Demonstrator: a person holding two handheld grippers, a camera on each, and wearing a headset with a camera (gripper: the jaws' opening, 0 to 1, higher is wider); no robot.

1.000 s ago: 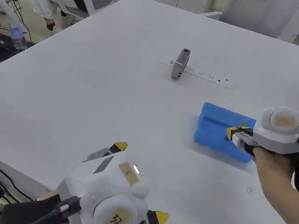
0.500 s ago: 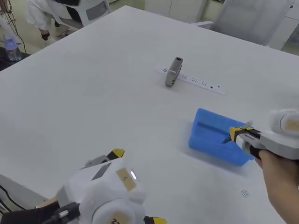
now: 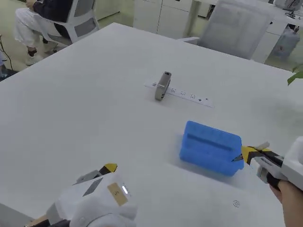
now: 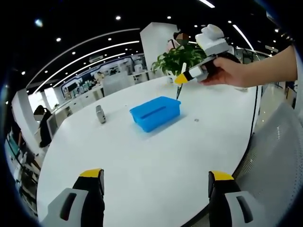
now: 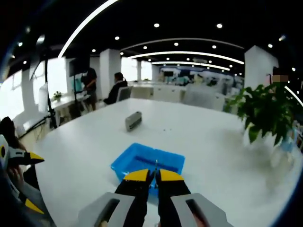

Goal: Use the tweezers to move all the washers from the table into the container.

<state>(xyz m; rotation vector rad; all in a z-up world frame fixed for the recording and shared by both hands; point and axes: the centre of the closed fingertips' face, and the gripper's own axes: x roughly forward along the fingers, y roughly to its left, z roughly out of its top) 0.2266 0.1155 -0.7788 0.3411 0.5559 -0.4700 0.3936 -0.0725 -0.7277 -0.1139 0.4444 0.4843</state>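
Note:
The blue container [image 3: 210, 147] stands open on the white table [image 3: 94, 109]. My right gripper [image 3: 248, 153] hovers at the container's right end, shut on the thin tweezers [image 3: 261, 146]. In the right gripper view the shut gripper [image 5: 154, 176] holds the tweezers [image 5: 155, 166], which point at the container [image 5: 142, 163]. One small washer [image 3: 236, 204] lies on the table near the right gripper. My left gripper [image 3: 111, 191] is low at the near left. In its own view that gripper [image 4: 156, 177] is open with nothing in it, facing the container [image 4: 156, 112] and the washer [image 4: 196, 120].
A white power strip [image 3: 182, 93] lies beyond the container with a grey object [image 3: 162, 85] standing on its left end. An office chair [image 3: 236, 28] stands at the far edge. A potted plant [image 5: 265, 113] is on the table's right side.
My right gripper with the tweezers has drawn back from above the container's middle to its right end. The head camera has tilted up, so the left gripper sits lower in the picture.

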